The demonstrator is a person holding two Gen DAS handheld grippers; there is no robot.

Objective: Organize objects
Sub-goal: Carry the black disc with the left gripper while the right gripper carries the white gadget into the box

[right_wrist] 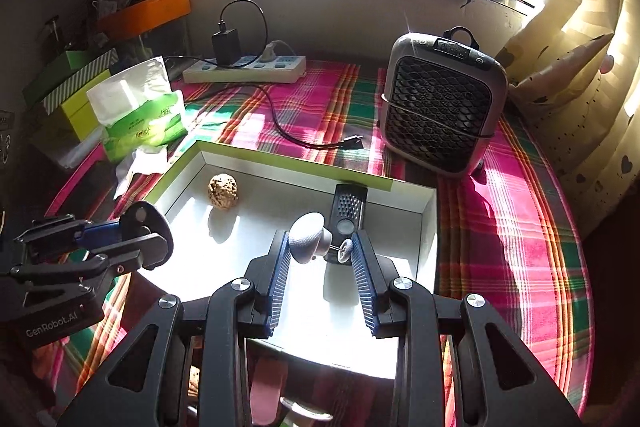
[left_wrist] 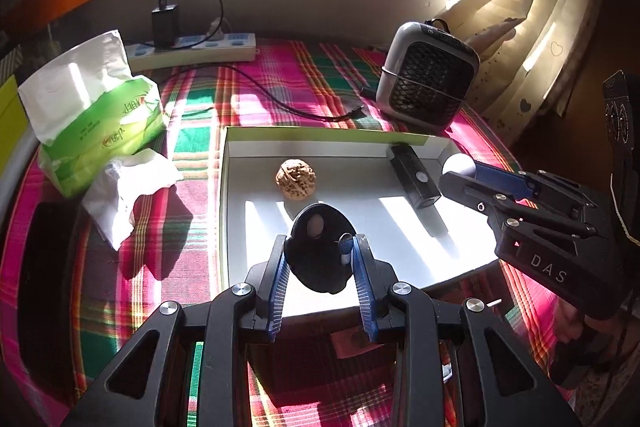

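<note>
The white box (left_wrist: 240,155) on the plaid-covered desk (left_wrist: 280,75) already holds a walnut (left_wrist: 296,179) and a black stick-shaped gadget (left_wrist: 414,179), so part of the sorting looks done. Two things are in hand above it: the left gripper (left_wrist: 320,255) has its fingers pinching a black disc (left_wrist: 320,247), and the right gripper (right_wrist: 320,251) pinches a grey knob (right_wrist: 308,241). Both likely go in the box next. The tissue pack (left_wrist: 96,115) and crumpled tissue (left_wrist: 124,187) lie outside.

Tissue pack (left_wrist: 96,123), power strip (left_wrist: 192,51), small heater (left_wrist: 428,83), plaid cloth (right_wrist: 512,227), curtain (left_wrist: 532,7)
</note>
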